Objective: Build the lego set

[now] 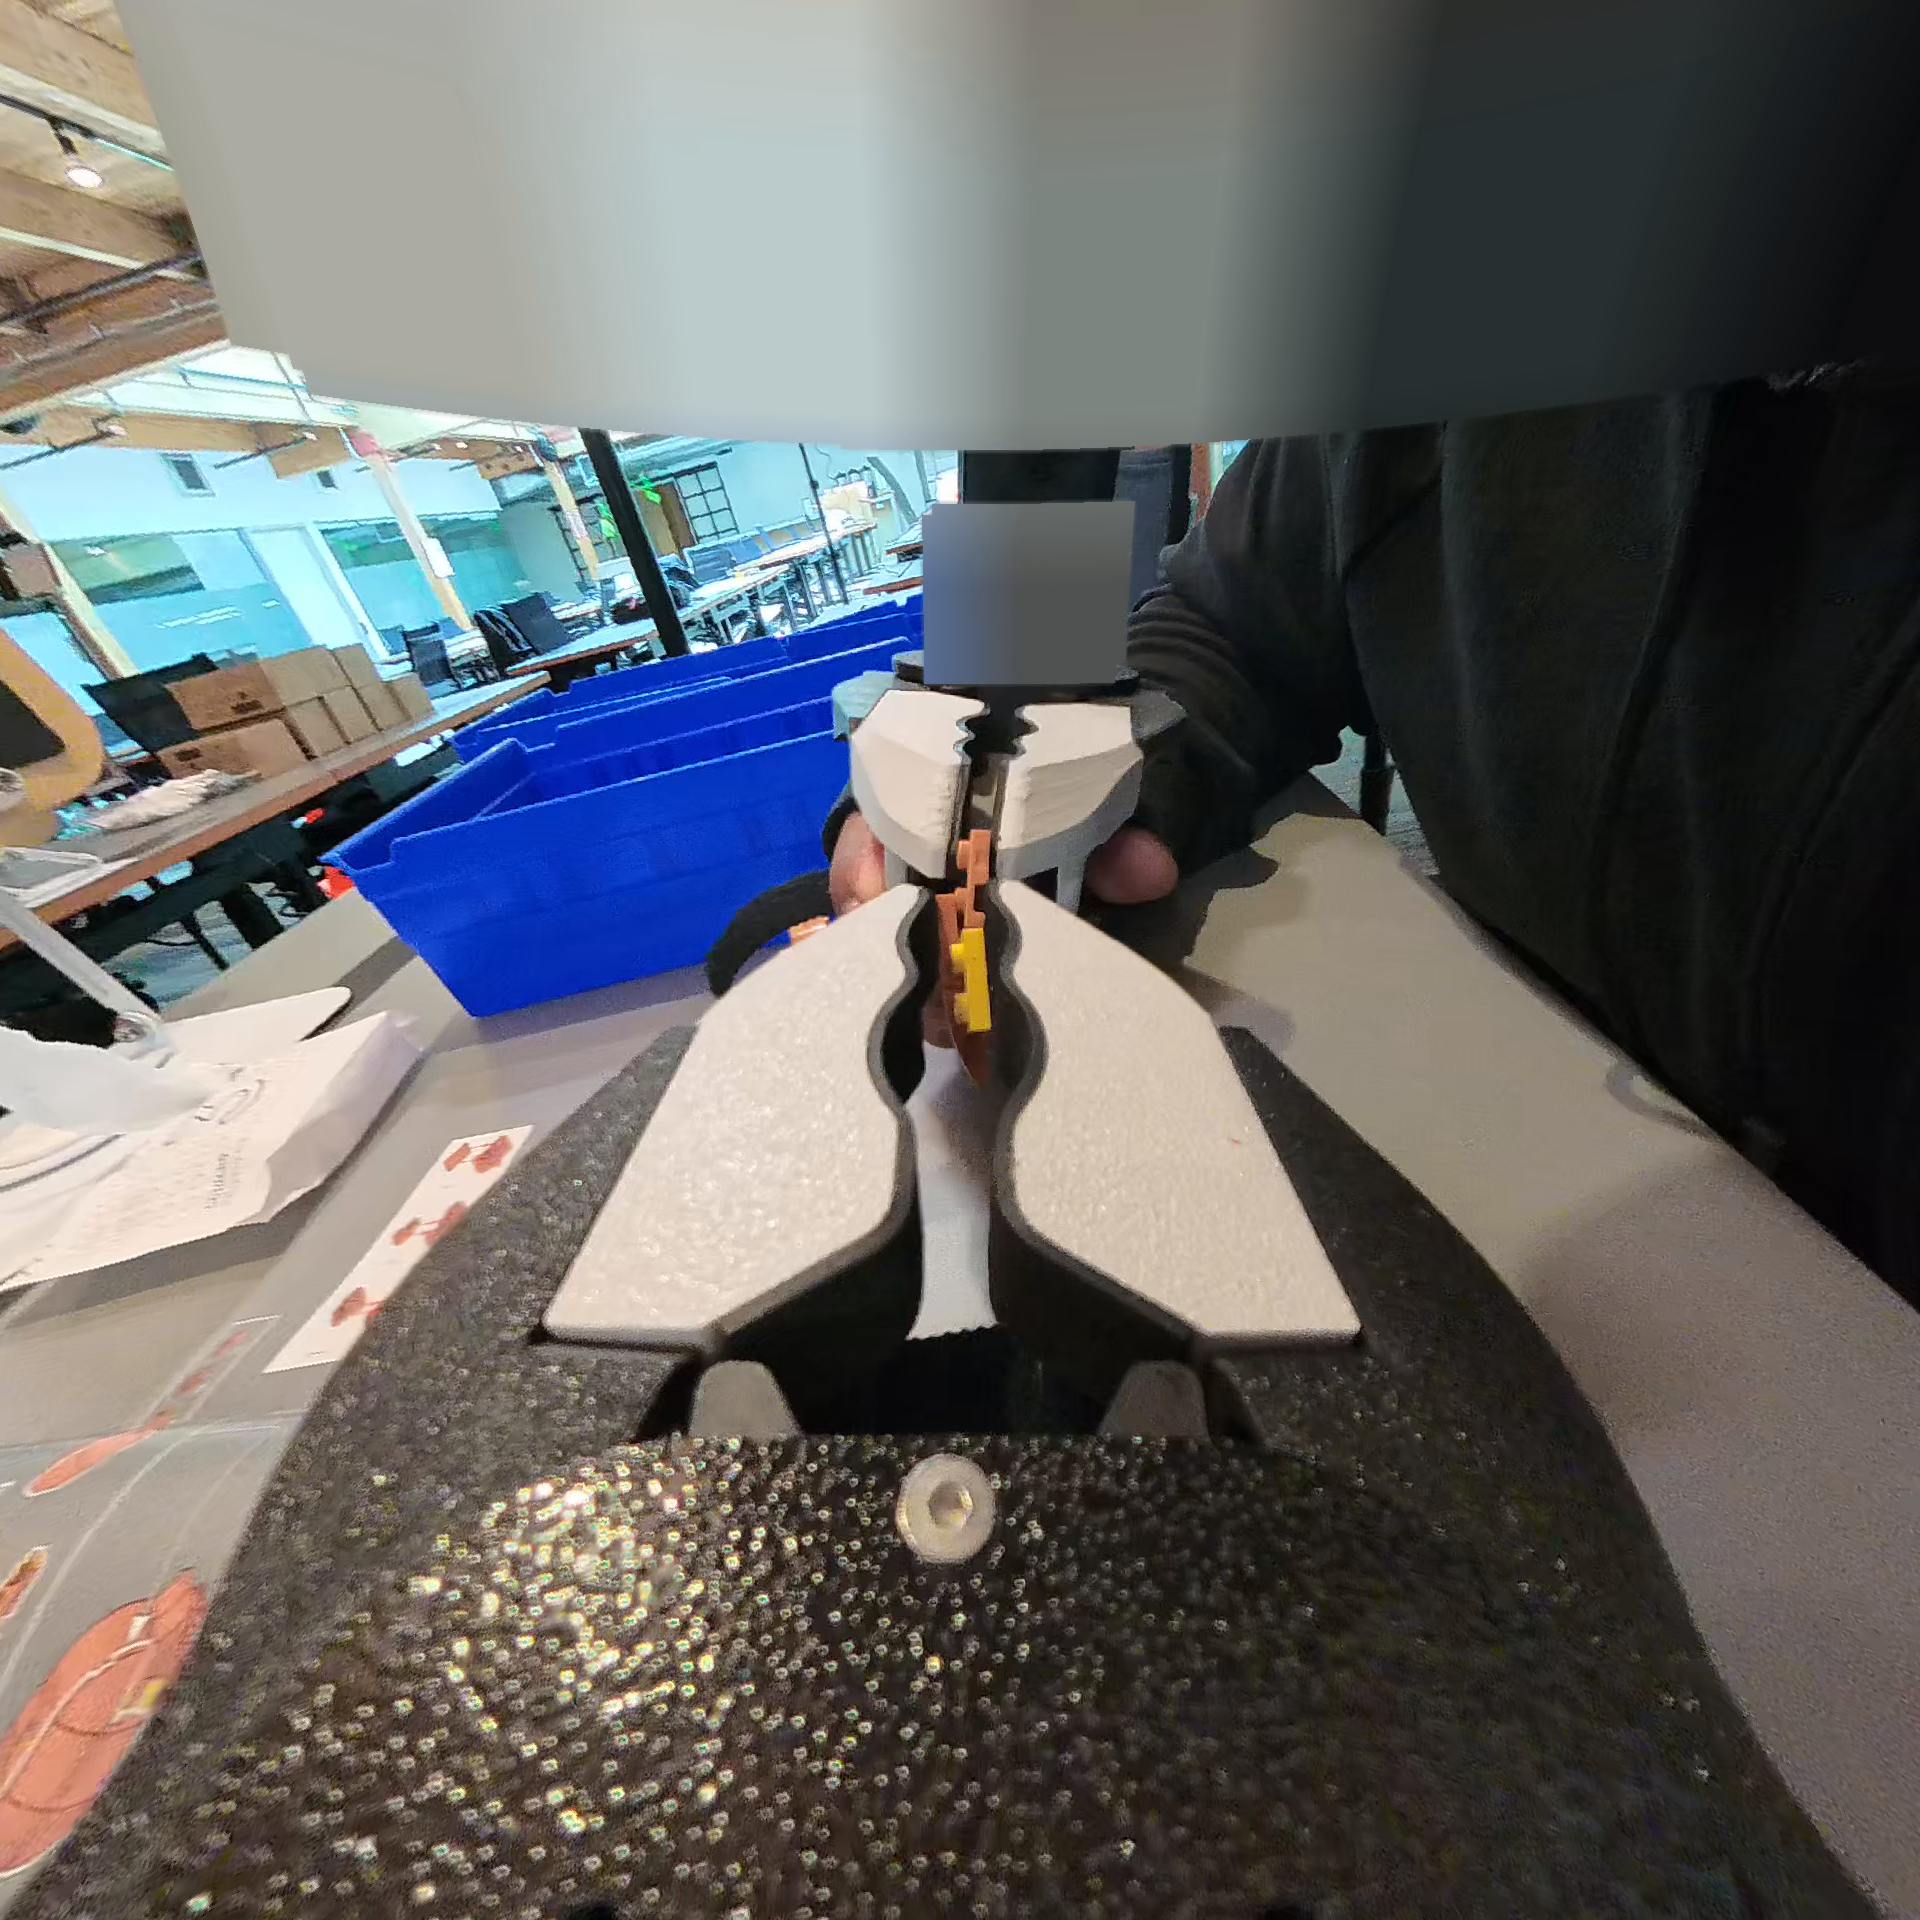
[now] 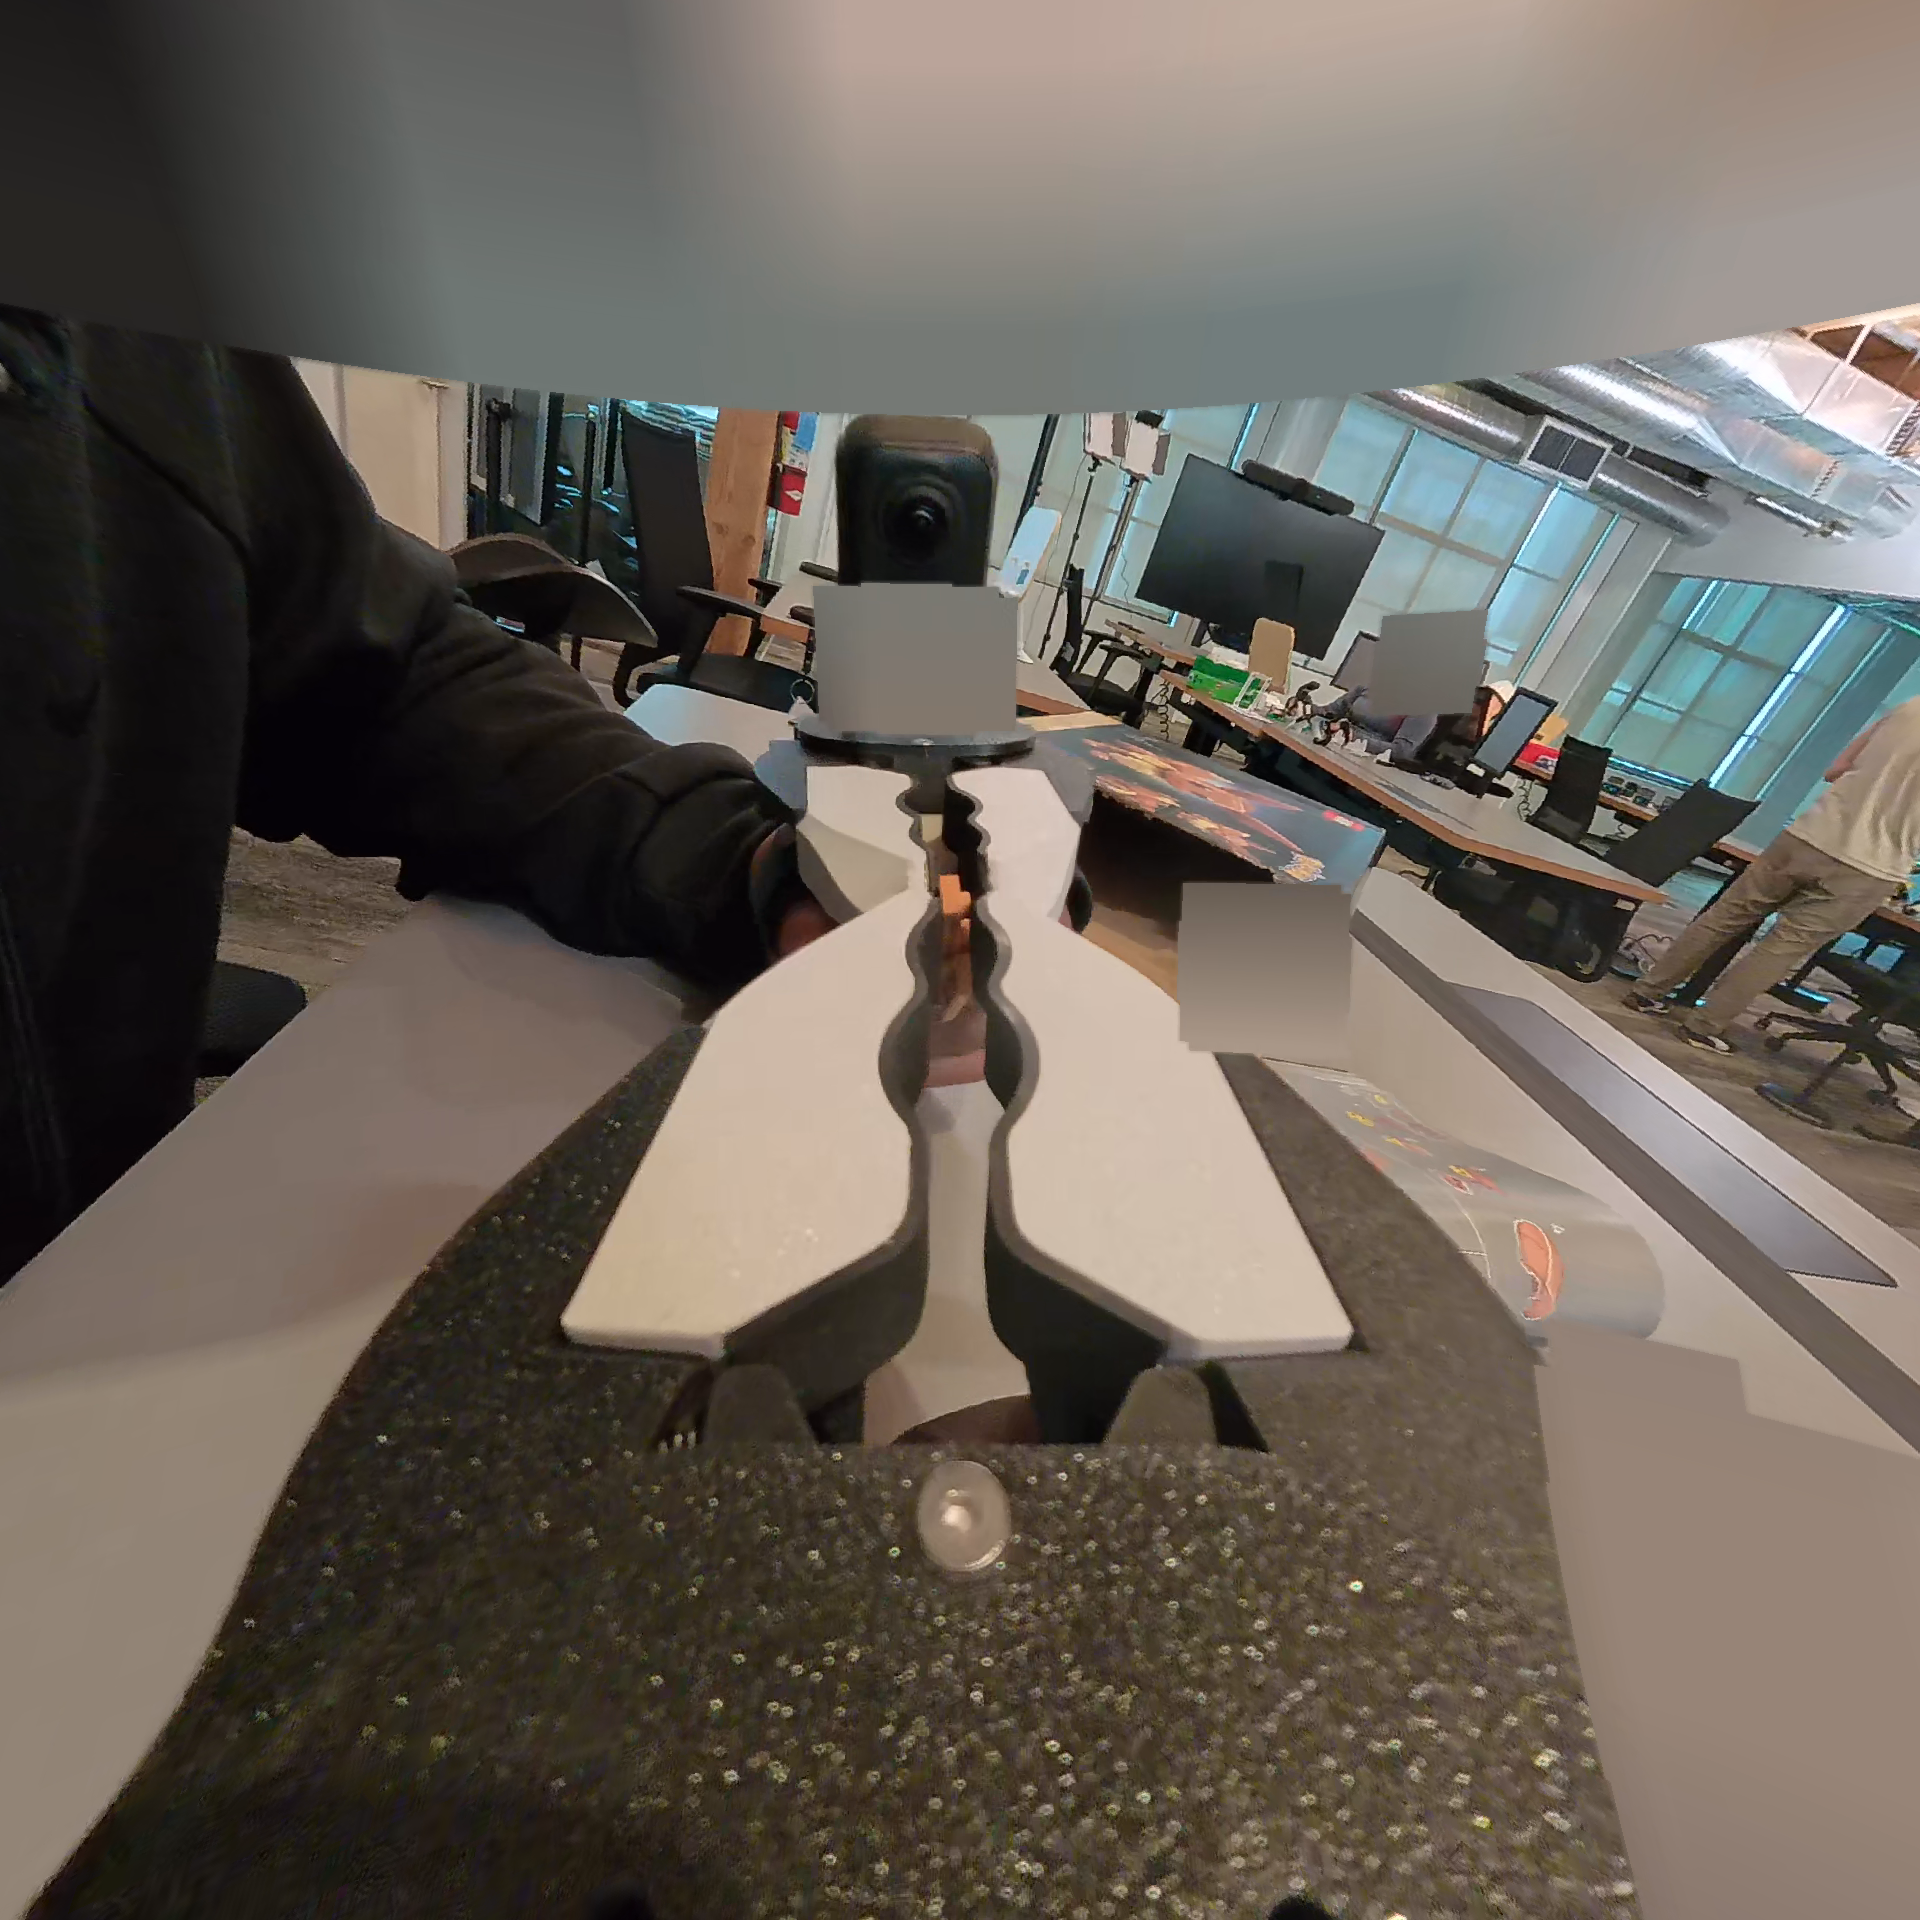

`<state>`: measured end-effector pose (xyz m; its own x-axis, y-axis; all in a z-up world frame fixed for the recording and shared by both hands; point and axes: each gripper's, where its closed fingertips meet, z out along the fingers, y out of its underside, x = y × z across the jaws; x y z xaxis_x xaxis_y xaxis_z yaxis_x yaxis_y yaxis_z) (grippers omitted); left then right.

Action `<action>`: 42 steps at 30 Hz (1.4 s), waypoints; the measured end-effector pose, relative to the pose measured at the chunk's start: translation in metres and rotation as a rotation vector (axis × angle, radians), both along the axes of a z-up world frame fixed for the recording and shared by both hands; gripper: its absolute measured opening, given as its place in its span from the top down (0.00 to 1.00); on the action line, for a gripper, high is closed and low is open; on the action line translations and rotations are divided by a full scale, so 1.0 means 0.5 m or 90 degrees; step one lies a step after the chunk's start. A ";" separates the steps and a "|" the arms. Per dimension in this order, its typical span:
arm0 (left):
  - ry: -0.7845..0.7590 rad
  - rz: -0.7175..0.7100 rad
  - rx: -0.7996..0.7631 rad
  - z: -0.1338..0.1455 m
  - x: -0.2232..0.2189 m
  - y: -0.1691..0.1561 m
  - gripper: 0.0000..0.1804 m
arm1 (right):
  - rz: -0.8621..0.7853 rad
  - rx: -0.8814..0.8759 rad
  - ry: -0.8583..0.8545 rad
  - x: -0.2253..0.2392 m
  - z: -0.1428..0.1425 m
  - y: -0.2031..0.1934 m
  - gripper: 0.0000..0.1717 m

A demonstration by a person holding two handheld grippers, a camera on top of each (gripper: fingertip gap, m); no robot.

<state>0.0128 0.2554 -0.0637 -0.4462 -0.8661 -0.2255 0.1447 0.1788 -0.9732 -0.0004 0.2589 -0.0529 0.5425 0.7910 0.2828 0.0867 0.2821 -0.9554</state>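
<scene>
Above the grey table (image 1: 1455, 1039), both tools meet — left tool (image 1: 961, 966) and right tool (image 2: 956, 935) each clenched on the brick assembly (image 1: 971, 971).

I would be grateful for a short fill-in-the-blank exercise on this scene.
1. The bins behind the grippers are ____.
2. The small plate on the brown brick piece between the left gripper fingers is ____.
3. The two grippers meet tip to ____.
4. The person's sleeve is ____.

Missing words: blue; yellow; tip; black
</scene>
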 end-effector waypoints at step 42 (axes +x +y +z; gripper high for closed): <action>-0.009 0.007 0.144 -0.013 -0.011 -0.022 0.95 | 0.043 0.036 -0.073 -0.009 -0.011 -0.025 0.98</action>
<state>0.0072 0.2445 -0.0701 -0.4331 -0.7975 -0.4200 0.1549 0.3932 -0.9063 -0.0051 0.2463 -0.0583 0.4494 0.8060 0.3852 0.1734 0.3443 -0.9227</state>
